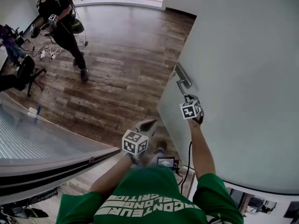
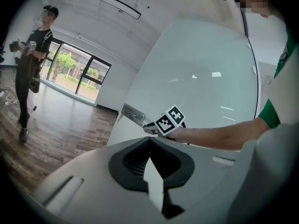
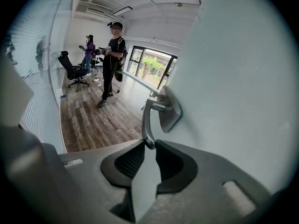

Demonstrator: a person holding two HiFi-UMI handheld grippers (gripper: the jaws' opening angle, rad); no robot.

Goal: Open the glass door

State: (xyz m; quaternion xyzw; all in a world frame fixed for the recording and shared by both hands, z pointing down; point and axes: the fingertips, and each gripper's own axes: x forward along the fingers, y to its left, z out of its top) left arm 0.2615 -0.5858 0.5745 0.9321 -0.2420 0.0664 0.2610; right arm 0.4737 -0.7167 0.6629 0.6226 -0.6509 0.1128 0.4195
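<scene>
Head view: we stand at the door (image 1: 243,78), a wide frosted pane that fills the right of the frame. Its free edge, where the handle (image 1: 182,80) sits, lies toward the wooden floor (image 1: 126,55). Our right claw (image 1: 188,98) reaches up to the lower tip of that handle. Our left claw (image 1: 146,125) hangs apart from the door, low and to the left. A person (image 1: 60,17) in black walks well away across the room.

Left gripper view: the left claw (image 2: 149,140) has its jaws brought together with nothing between them. Beyond it, the right claw (image 2: 150,128) meets the handle (image 2: 132,113) on the pale door (image 2: 201,73).

Right gripper view: the right claw (image 3: 149,144) is pinched tight on the end of the handle (image 3: 147,118), a slim metal lever that runs up to its plate on the door (image 3: 233,78).

We judge the pane heavy, rigid and breakable, its face too smooth to grip. The lever is the one sound hold, though polished metal may slip from so narrow a pinch at its tip. A grip farther up the lever looks safer, and the swing is best kept slow and steady.
</scene>
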